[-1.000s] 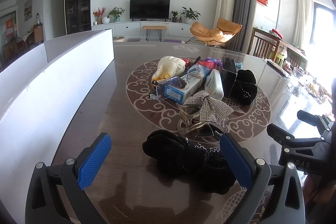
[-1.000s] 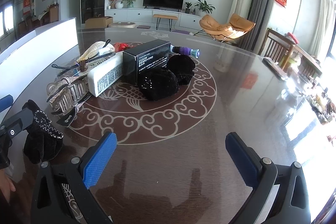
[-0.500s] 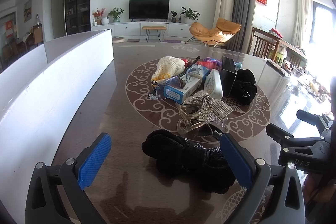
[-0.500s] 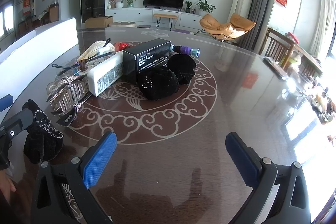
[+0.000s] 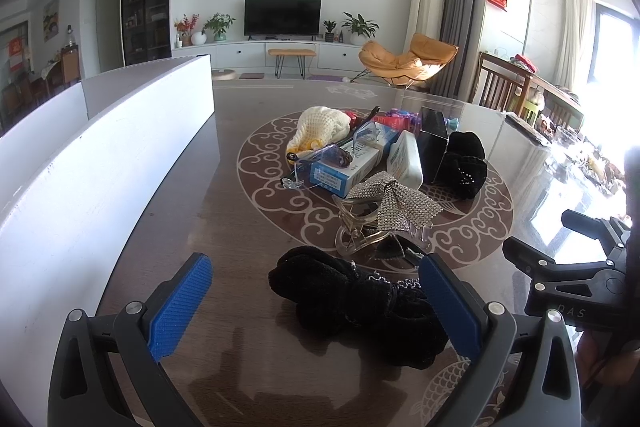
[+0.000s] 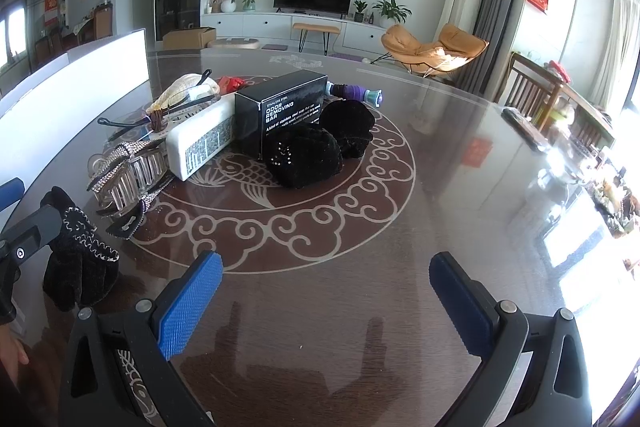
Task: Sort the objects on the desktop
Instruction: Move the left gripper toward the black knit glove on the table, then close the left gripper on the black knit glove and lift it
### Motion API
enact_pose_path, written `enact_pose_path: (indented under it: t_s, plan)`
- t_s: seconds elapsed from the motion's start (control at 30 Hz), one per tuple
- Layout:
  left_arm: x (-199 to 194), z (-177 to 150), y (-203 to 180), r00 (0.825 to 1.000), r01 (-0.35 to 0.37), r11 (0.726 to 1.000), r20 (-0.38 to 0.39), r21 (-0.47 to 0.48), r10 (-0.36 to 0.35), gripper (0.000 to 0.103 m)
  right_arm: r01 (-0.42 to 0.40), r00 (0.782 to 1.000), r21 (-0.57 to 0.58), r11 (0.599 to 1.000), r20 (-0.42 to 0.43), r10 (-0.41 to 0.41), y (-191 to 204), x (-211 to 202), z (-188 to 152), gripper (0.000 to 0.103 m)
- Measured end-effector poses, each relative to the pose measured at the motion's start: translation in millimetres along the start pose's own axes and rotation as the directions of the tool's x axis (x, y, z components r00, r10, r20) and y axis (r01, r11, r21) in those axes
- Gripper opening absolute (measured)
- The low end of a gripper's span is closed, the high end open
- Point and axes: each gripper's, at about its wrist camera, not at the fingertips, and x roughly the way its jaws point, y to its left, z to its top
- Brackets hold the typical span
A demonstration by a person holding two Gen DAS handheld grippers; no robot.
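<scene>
A heap of small objects lies on the round patterned table point(image 5: 256, 235). A black velvet scrunchie point(image 5: 356, 303) lies just ahead of my open left gripper point(image 5: 316, 303), between its blue pads; it also shows in the right wrist view point(image 6: 76, 267). Behind it sit a rhinestone bow claw clip point(image 5: 384, 211), a blue-white box point(image 5: 352, 163), a white case point(image 5: 406, 159), a black box point(image 6: 280, 111), black velvet scrunchies point(image 6: 308, 155) and a cream knitted item point(image 5: 320, 127). My right gripper point(image 6: 324, 303) is open and empty over bare table.
A long white box wall point(image 5: 100, 167) runs along the table's left side. Clear glasses point(image 5: 332, 151) lie on the blue-white box. A purple bottle point(image 6: 356, 91) lies behind the black box. Clutter lines the table's right edge point(image 6: 600, 171).
</scene>
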Motion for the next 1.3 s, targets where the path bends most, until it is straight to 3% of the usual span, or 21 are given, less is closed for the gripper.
enact_pose_path:
  t_s: [0.97,1.2,1.3]
  plan:
    - [-1,-2,-3,1.0,-0.004,1.0,-0.005,0.004,0.004,0.103,0.0,1.0,-0.009,1.0,-0.017,0.0,1,2,-1,0.103]
    - [-7,-10,7,0.996,-0.015,1.0,-0.085,0.008,0.016,0.103,-0.004,1.0,-0.014,1.0,-0.03,0.004,1,2,-1,0.103]
    - [-25,-20,23,0.996,-0.03,0.999,-0.082,-0.011,0.029,0.103,-0.008,0.999,-0.015,1.0,-0.036,0.008,1,4,-1,0.103]
